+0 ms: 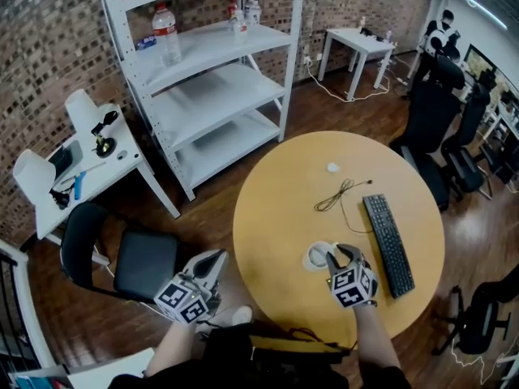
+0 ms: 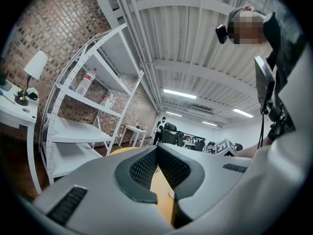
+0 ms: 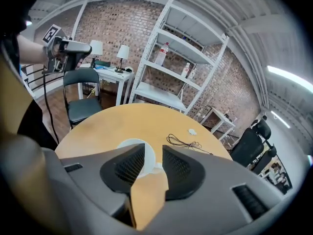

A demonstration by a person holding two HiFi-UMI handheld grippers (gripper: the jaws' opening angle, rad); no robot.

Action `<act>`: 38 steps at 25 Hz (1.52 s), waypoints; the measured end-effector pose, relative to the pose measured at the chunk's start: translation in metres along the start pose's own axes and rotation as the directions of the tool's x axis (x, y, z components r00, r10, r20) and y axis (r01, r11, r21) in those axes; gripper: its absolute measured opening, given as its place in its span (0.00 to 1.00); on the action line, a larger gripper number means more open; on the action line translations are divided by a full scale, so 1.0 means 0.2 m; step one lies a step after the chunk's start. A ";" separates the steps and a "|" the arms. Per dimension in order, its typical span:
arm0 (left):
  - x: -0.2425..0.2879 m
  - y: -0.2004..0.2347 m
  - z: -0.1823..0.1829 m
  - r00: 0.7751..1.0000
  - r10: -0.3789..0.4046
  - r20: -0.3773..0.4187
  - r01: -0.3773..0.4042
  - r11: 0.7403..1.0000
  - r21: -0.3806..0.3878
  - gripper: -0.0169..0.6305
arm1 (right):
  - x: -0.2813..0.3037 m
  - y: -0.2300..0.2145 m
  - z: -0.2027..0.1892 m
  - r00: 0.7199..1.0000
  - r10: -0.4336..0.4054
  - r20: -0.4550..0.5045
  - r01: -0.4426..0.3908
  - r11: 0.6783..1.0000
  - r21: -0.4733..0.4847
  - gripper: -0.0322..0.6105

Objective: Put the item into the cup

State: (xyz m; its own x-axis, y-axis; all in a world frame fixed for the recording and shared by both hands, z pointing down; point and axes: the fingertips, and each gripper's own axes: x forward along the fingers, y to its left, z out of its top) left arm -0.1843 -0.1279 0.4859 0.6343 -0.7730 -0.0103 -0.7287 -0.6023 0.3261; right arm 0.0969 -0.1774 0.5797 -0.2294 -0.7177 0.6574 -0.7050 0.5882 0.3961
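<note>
White cup (image 1: 315, 256) stands on the near part of the round wooden surface (image 1: 276, 201); its contents cannot be made out. Right hand-held gripper (image 1: 344, 256) sits at the cup's right rim, jaws apart and pressing on nothing. Small white object (image 1: 332, 167) lies at the far side, beyond a black cable (image 1: 340, 193). Keyboard (image 1: 388, 244) lies to the right. Left hand-held gripper (image 1: 212, 264) is off the surface to the left, jaw tips together and empty.
</note>
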 end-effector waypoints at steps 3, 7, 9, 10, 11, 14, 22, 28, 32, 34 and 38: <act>0.02 -0.02 0.00 1.000 -0.014 -0.003 0.014 1.000 0.001 0.01 | -0.03 -0.03 0.00 1.000 -0.009 0.021 0.008 0.999 0.047 0.24; 0.07 -0.06 0.01 0.999 -0.048 -0.012 0.048 0.999 0.014 0.01 | -0.11 -0.08 0.01 0.997 -0.045 0.069 0.035 0.989 0.145 0.24; 0.11 -0.07 0.01 0.998 -0.067 -0.017 0.068 0.997 0.024 0.01 | -0.14 -0.11 0.01 0.992 -0.065 0.105 0.043 0.979 0.198 0.24; 0.13 -0.08 0.01 0.997 -0.077 -0.020 0.078 0.997 0.029 0.01 | -0.16 -0.13 0.01 0.990 -0.075 0.118 0.047 0.973 0.225 0.24; 0.16 -0.08 0.01 0.996 -0.088 -0.022 0.089 0.995 0.033 0.01 | -0.17 -0.15 -0.01 0.988 -0.086 0.127 0.052 0.967 0.251 0.24; 0.23 -0.13 0.02 0.991 -0.129 -0.028 0.130 0.990 0.049 0.01 | -0.26 -0.22 -0.06 0.980 -0.129 0.149 0.071 0.937 0.341 0.24; 0.40 -0.29 0.05 0.975 -0.221 -0.026 0.222 0.971 0.087 0.01 | -0.66 -0.45 -0.34 0.895 -0.362 0.260 0.101 0.734 0.672 0.13; 0.47 -0.35 0.04 0.963 -0.266 -0.035 0.268 0.960 0.078 0.01 | -0.86 -0.42 -0.54 0.835 -0.487 0.258 0.163 0.666 0.728 0.07; 0.46 -0.35 0.01 0.963 -0.264 -0.046 0.267 0.962 0.060 0.01 | -0.90 -0.39 -0.62 0.835 -0.503 0.224 0.171 0.623 0.763 0.06; 0.46 -0.36 0.01 0.964 -0.263 -0.048 0.265 0.963 0.054 0.01 | -0.91 -0.39 -0.64 0.833 -0.509 0.216 0.172 0.609 0.774 0.06; 0.45 -0.37 0.00 0.964 -0.259 -0.053 0.262 0.964 0.045 0.01 | -0.92 -0.41 -0.65 0.838 -0.504 0.211 0.157 0.593 0.790 0.06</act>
State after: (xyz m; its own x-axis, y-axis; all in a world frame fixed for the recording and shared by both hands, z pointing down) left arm -0.0721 -0.1529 0.4612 0.8145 -0.5785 -0.0440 -0.5481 -0.7920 0.2688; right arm 0.2847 -0.0453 0.5105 0.0209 -0.9762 0.2157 -0.9840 -0.0582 -0.1682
